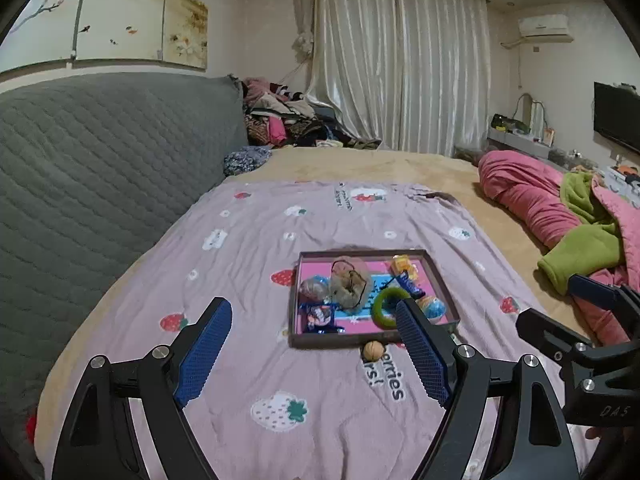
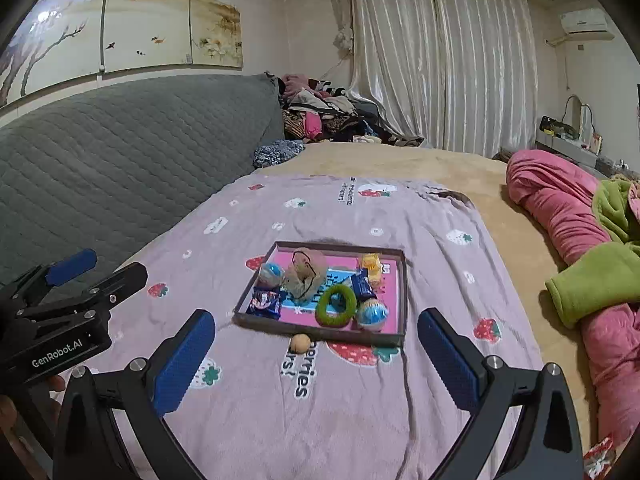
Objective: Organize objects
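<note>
Both the left tongs (image 1: 316,354) and right tongs (image 2: 316,360) hang spread and empty above the bed (image 2: 400,420); ahead of them lie a walnut (image 2: 299,343) and the filled tray (image 2: 403,300).

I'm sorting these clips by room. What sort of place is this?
Most likely a home bedroom: a bed with a strawberry-print sheet, drawn curtains, and a pile of clothes in the corner.
</note>
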Demonstrator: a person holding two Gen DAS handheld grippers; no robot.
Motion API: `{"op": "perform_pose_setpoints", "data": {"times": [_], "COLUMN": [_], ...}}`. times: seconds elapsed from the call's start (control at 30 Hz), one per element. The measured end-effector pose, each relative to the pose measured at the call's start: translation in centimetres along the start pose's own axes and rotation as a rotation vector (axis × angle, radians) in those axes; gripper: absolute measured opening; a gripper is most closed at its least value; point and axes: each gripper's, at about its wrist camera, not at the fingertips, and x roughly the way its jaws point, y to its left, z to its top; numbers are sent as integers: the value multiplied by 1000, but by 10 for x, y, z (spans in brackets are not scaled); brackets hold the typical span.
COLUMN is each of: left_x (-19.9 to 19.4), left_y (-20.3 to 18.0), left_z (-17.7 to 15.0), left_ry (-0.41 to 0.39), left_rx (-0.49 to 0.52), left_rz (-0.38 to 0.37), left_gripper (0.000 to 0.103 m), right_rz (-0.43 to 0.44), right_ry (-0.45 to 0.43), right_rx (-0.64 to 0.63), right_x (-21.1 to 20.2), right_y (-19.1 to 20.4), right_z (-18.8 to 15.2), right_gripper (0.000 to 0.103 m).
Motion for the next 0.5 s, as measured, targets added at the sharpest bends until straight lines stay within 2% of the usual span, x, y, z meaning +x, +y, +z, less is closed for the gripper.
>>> {"op": "perform_pose_setpoints", "data": {"times": [0.5], "left_x": [-7], "left_y": [2], "left_z": [-39], "left_ry": [24], "left_rx": [5], "left_rz": [6], "left_gripper": [85], "right_rz": [-8], "right_ry": [26], "right_rx": [-4], "right_x": [-9], "right_y": [2], "right_z": [-32], "right_gripper": [102]}}
